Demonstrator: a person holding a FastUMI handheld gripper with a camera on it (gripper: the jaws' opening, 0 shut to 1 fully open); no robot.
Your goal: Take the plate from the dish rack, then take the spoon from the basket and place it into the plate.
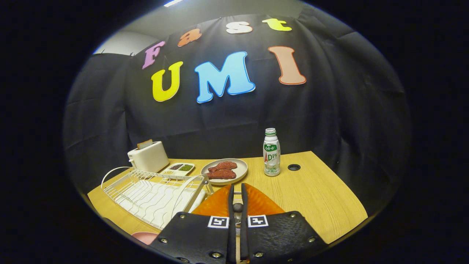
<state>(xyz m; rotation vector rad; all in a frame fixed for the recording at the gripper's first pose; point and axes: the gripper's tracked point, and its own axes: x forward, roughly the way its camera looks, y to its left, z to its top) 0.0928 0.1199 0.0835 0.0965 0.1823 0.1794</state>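
Observation:
My gripper [237,190] hangs low over the orange plate [262,203], which lies on the wooden table just right of the dish rack. The two black fingers [231,205] stand almost together, with only a narrow slit between them. In that slit sits a thin, dark and silvery piece that looks like the spoon [238,208], held over the middle of the plate. Most of the spoon is hidden by the fingers. The white wire dish rack [154,194] stands to the left of the fingers with nothing in its slots. A pink rim [144,237], perhaps the basket, peeks out below the rack.
Beyond the fingers a beige plate with red meat slices [224,170] sits mid-table. A white toaster [148,156] and a small divided tray [178,169] stand at the back left. A drink bottle [271,153] stands at the back right, next to a cable hole [294,167].

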